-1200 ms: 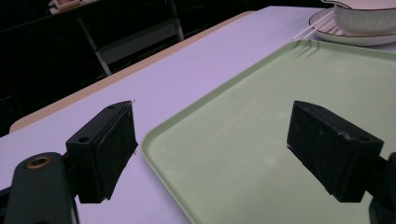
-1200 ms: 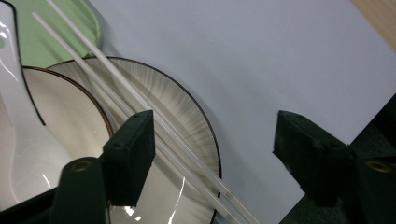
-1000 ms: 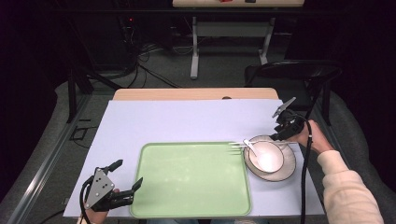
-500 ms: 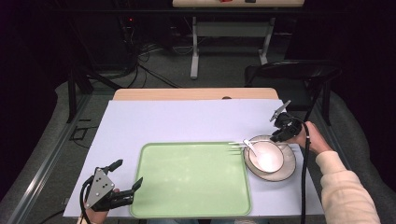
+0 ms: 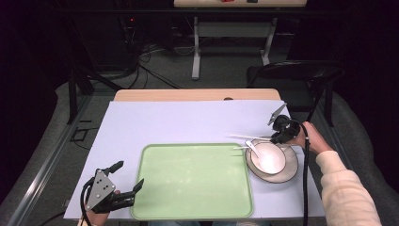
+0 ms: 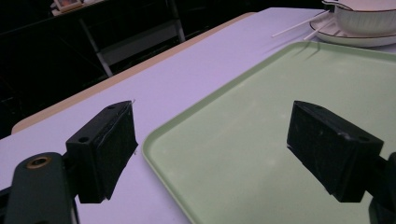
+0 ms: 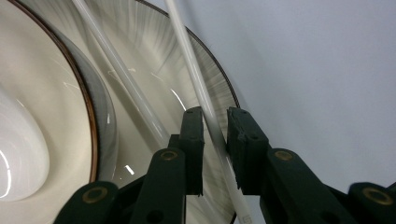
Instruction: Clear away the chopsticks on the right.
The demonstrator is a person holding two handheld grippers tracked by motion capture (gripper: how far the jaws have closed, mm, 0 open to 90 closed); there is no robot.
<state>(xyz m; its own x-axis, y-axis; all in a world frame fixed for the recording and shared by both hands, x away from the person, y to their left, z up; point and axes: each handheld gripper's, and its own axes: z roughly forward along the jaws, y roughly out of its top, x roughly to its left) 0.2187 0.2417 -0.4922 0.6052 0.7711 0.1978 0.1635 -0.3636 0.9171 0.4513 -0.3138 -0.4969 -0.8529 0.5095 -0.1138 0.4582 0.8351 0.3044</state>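
Right gripper view looks straight down the right gripper [image 7: 215, 140], whose jaws have just been closing and now pinch one thin white plastic chopstick [image 7: 196, 79] lying across the rim of the brown-edged ceramic plate [image 7: 219, 88]; its twin, a second white chopstick [image 7: 116, 65], lies just beside it, leaning against the cream ceramic bowl [image 7: 42, 107]. The grip sits near one end of a smooth, round stick, so I judge it could pivot or slide out on lifting, and the free stick could be dragged along or knocked off the plate, since the near jaw stands just beside it.

High view adds what the close-up lacks: both sticks poke out over the lilac table cover [image 5: 188, 122] toward the empty pale green plastic tray [image 5: 193, 181], a white spoon [image 5: 254, 149] rests in the bowl, and the left gripper [image 5: 126, 176] hovers at the tray's near left corner. Left gripper view confirms its jaws are spread wide with nothing between them
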